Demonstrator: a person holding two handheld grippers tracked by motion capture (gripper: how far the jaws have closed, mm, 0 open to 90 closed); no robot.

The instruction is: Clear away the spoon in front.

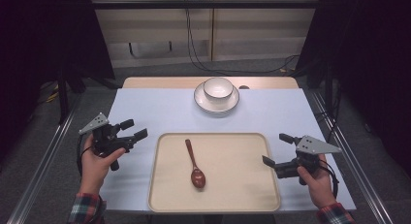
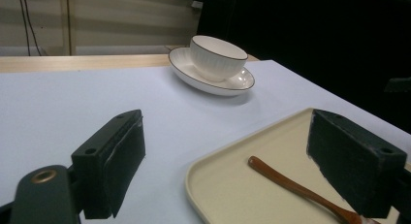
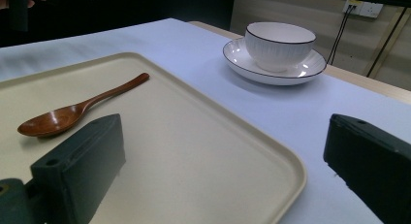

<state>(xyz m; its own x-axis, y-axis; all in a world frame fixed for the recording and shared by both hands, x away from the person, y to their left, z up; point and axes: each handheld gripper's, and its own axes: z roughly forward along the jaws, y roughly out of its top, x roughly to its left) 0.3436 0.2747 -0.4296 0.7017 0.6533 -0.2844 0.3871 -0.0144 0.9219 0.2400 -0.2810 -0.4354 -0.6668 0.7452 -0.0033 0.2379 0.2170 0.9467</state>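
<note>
A brown wooden spoon [image 1: 195, 165] [image 2: 300, 187] [image 3: 77, 109] lies on a cream tray [image 1: 242, 185] [image 2: 228, 185] [image 3: 203, 151] near the table's front, bowl end toward me. At the far middle a white bowl [image 1: 218, 88] [image 2: 217, 56] [image 3: 278, 45] sits on a white plate [image 1: 203, 104] [image 2: 237, 83] [image 3: 310, 71]. My left gripper [image 1: 134, 128] [image 2: 225, 168] is held open left of the tray, with nothing between its jaws. My right gripper [image 1: 277, 149] [image 3: 220, 170] is open at the tray's right edge, also holding nothing.
The table [image 1: 160, 110] has a pale blue top with a wooden strip along its far edge. Metal rails run along both sides on the floor. Cables hang down the back wall and trail on the floor beyond the table.
</note>
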